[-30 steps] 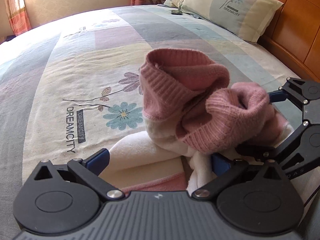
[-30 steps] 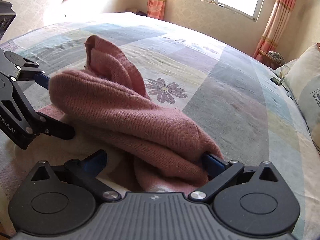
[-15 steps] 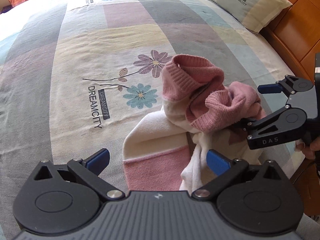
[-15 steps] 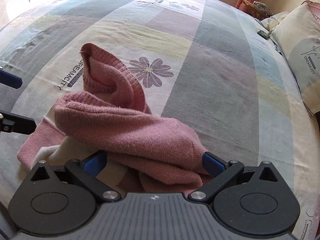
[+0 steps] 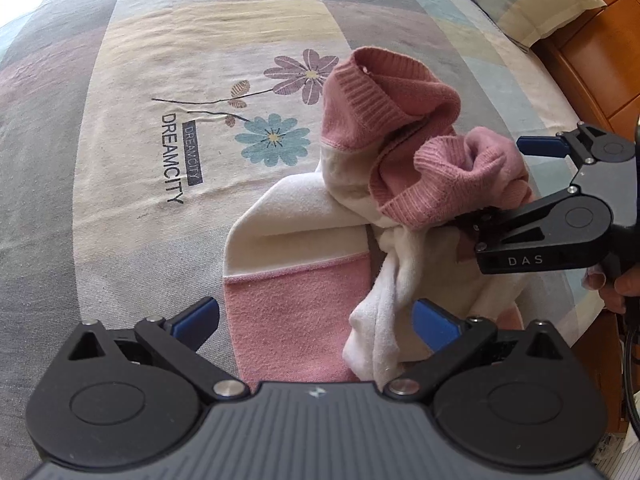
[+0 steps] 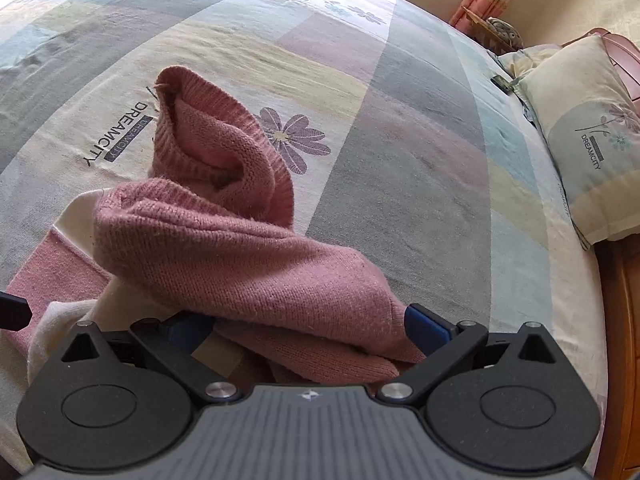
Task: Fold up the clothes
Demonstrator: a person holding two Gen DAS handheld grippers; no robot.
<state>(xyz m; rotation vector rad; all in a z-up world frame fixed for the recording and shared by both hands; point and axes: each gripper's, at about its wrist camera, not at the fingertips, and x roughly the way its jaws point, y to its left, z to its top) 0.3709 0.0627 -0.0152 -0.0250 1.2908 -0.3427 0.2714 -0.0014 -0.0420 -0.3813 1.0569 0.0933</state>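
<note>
Left wrist view shows the left hand-held gripper (image 5: pixel 316 320) gaping wide and empty over the bunched pink-and-cream sweater (image 5: pixel 380 184) near the bed's (image 5: pixel 120 160) right edge, the right hand-held gripper (image 5: pixel 508 184) spread around its pink knit, folding unfinished.

Both grippers share one build: the left gripper (image 5: pixel 316 320) and right gripper (image 6: pixel 308 326) have ribbed grey bodies, black linkage arms with silver screws and blue finger pads (image 5: pixel 434 322). "DAS" is printed white on one right arm. A black cable (image 5: pixel 630 364) hangs beside it.
</note>
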